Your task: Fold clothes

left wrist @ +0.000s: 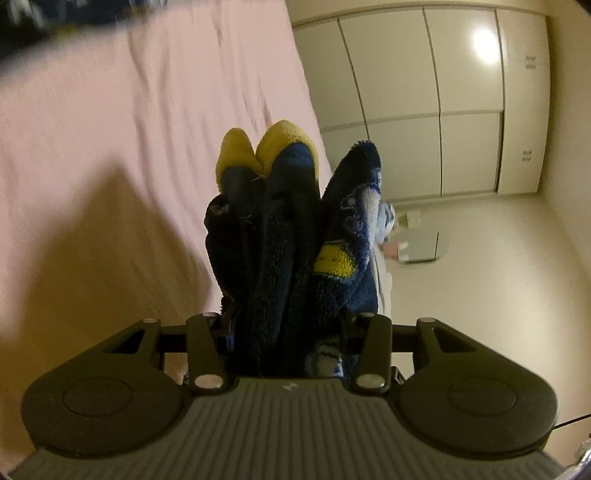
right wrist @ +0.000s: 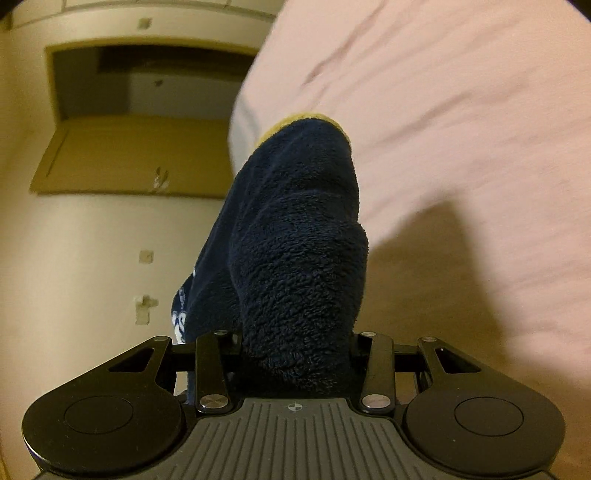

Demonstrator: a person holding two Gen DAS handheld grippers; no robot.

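Both claws are clamped on cloth here! The left gripper (left wrist: 284, 325) grasps bunched folds of the fluffy navy fleece garment with yellow trim (left wrist: 280, 236), held up above the pale pink bedsheet (left wrist: 129, 129). The right gripper (right wrist: 295, 343) pinches another thick fold, cream wardrobe doors (left wrist: 424, 92) behind.

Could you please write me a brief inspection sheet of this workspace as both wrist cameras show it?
Surface: pink wrinkled bedsheet, bare where visible.
Job's things: fluffy navy fleece garment with yellow trim, bunched, held by both grippers.
Clutter: dark patterned fabric at sheet's far edge, blurred.
Grippers: left gripper and right gripper both clamp the fleece.
Cables: thin black cable.
Surroundings: white wardrobe doors, cream wall recess.
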